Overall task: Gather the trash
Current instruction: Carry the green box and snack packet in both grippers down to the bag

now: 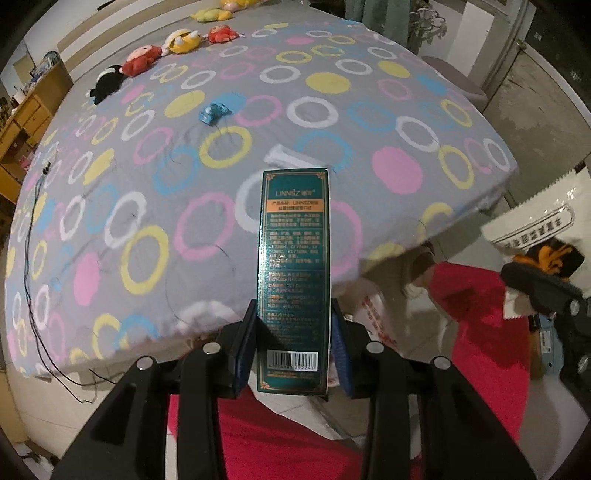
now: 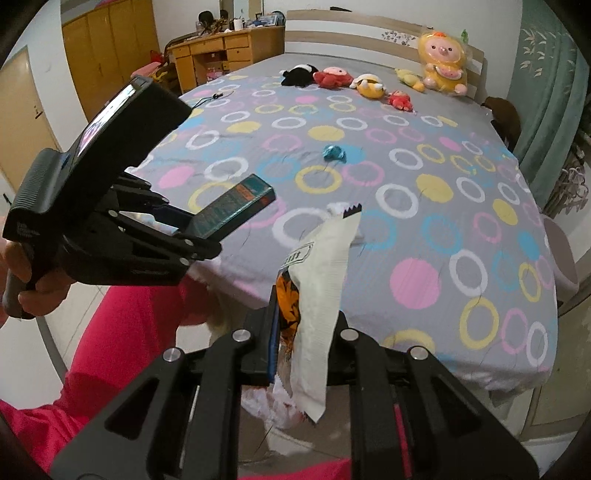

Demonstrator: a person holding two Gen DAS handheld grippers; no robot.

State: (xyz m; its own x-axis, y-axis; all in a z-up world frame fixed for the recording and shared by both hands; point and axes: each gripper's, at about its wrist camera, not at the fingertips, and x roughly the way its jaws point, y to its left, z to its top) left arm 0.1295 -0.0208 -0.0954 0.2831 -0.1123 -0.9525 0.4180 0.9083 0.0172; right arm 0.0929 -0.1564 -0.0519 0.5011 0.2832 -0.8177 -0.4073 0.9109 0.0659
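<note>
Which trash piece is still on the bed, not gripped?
The blue wrapper, crumpled mid-bed. The green box is in the left gripper, the white packet in the right gripper.

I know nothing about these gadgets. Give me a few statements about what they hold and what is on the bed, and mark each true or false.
1. The left gripper holds a dark green box between its jaws. True.
2. The right gripper is empty. False: its jaws pinch a white snack wrapper.
3. A crumpled blue wrapper lies on the bedspread. True.
4. The stuffed toys sit at the foot of the bed. False: they line up near the headboard.
5. The bedspread is striped. False: it has coloured rings and dots.
</note>
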